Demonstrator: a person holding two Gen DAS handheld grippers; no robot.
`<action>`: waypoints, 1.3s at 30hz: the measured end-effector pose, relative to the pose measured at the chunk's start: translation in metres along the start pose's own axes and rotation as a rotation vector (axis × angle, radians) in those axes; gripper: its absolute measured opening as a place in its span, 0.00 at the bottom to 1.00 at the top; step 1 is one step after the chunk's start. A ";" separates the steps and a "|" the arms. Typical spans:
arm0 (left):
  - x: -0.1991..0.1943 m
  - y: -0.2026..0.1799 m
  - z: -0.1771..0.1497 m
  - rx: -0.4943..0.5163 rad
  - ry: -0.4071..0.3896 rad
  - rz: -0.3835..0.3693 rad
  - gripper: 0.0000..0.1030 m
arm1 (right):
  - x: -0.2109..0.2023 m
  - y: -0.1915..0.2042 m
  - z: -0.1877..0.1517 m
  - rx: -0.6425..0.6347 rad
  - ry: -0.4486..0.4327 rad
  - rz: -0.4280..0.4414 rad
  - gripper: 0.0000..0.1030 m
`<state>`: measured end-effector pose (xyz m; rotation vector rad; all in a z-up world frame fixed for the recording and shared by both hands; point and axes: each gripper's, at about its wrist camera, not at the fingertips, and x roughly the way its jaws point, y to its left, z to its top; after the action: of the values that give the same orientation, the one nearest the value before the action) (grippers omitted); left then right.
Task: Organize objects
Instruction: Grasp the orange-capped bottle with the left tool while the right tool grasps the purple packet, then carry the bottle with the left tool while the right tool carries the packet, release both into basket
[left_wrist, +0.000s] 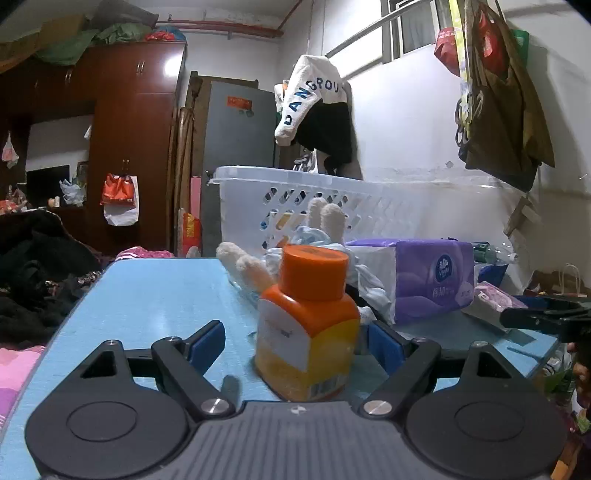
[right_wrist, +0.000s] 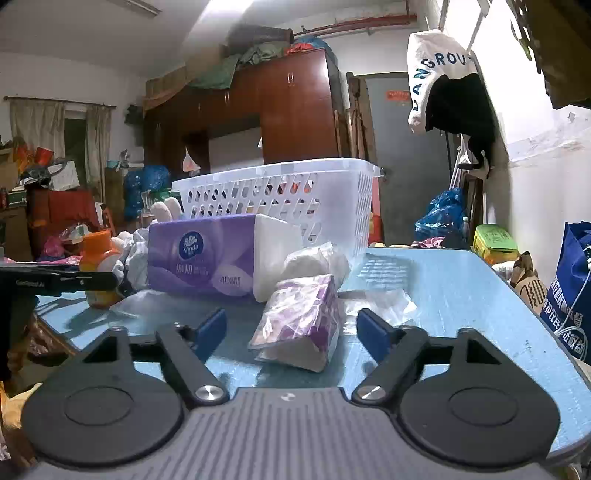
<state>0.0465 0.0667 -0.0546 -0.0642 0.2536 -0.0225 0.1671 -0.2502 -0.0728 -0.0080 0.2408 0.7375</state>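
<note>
On the blue table (left_wrist: 147, 295), seen from the left wrist, an orange bottle (left_wrist: 308, 325) with an orange cap and a white label, its print too blurred to be read, is flanked by the blue pads of the left gripper (left_wrist: 295, 341); the jaws are spread wide, a clear gap is left at the left pad, and whether the right pad touches the bottle cannot be told. Behind the bottle a white glove (left_wrist: 251, 266) and pale cloth are piled against a white basket (left_wrist: 295, 199), and to the right a purple tissue pack (left_wrist: 432, 277) is marked with a round blue emblem and unreadable characters. Above the basket a white garment (left_wrist: 314, 96) is lettered "DANGROU". At the far right edge the tip of the right gripper (left_wrist: 546, 317) is seen. In the right wrist view the same purple pack carries the brand "Vinda" (right_wrist: 192, 245) and a "40" with further characters that cannot be read. A small packet of tissues (right_wrist: 299, 325) in clear purple-patterned wrap lies tilted on the table between the right gripper's pads, which are held moderately wide and apart from it on both sides. At the far right a blue bag (right_wrist: 572, 295) printed with white characters is seen.
</note>
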 end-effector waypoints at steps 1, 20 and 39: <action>0.001 -0.001 0.000 0.004 0.000 -0.001 0.84 | 0.000 0.000 -0.001 -0.001 0.003 0.001 0.67; -0.019 -0.001 0.000 0.012 -0.057 -0.024 0.57 | -0.014 0.007 0.004 -0.057 -0.033 -0.045 0.48; -0.038 -0.008 0.020 -0.004 -0.143 -0.052 0.57 | -0.020 -0.004 0.020 -0.018 -0.089 -0.029 0.48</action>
<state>0.0147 0.0607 -0.0251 -0.0758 0.1089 -0.0686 0.1600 -0.2641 -0.0491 0.0042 0.1483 0.7097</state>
